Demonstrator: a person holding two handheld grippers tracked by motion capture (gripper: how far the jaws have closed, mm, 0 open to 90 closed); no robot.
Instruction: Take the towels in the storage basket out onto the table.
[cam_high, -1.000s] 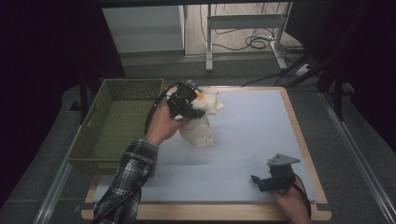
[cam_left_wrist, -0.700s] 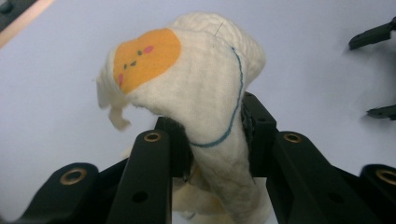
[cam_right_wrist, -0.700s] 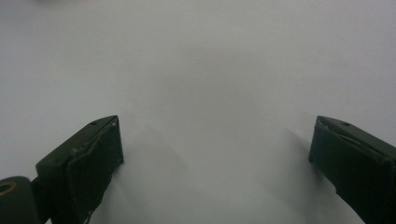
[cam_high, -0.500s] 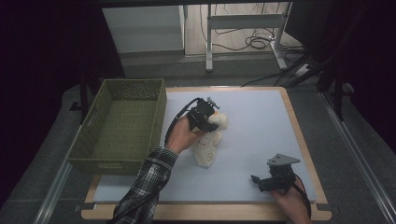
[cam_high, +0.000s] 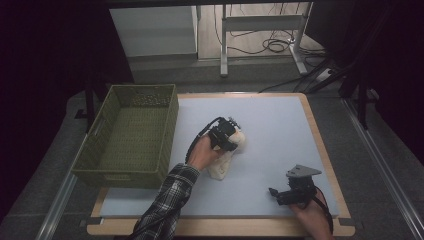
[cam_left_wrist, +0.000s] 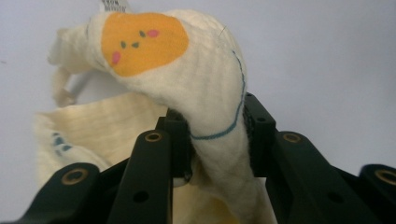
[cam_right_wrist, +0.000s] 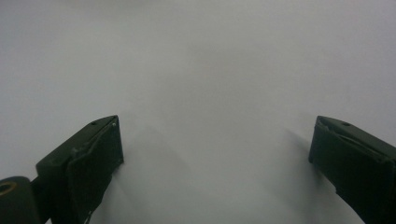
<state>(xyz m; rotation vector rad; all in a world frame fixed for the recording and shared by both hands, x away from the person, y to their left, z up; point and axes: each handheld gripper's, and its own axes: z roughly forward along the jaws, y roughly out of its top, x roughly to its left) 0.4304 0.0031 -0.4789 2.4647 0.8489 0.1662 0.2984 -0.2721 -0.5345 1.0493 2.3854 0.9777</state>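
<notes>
Your table (cam_high: 280, 125) is pale blue, with a green basket (cam_high: 131, 134) at its left. Your left gripper (cam_high: 226, 136) pinches a cream cloth (cam_left_wrist: 196, 93) at mid-table, angled down. Your right gripper (cam_high: 290, 192) rests near you, jaws wide.

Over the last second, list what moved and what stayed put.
The left gripper, still clamped on the cream cloth, carried it from beside the green basket toward the mat's middle and nearer the person, lowering it. The right gripper stayed open at the near right; the basket kept its place.
</notes>
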